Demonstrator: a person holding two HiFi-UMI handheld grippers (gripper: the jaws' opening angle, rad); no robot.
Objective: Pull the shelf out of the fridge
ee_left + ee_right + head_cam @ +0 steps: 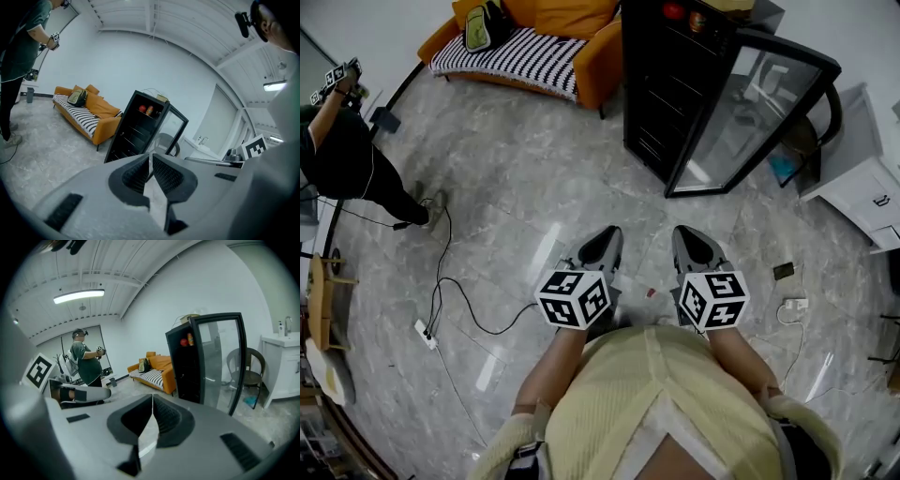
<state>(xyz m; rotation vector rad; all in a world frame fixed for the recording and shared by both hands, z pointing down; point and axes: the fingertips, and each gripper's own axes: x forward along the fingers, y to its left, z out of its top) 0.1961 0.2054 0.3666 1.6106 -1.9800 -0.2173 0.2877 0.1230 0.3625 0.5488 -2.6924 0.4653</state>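
Standing open at one o'clock, fridge (667, 89); shelf (131, 136) probably rigid, light, best taken by its front edge; left gripper (602, 247), right gripper (693, 249) pressed together, empty.

The sofa (546, 42) stands left of the fridge (673, 89).

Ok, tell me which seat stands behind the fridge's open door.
The dark chair, behind the glass door; the orange sofa sits beyond the fridge, in the open.

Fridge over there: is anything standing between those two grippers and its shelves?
Nothing visible. Only bare floor lies between the left gripper, the right gripper and the fridge, and its glass door is swung open, leaving the shelves exposed.
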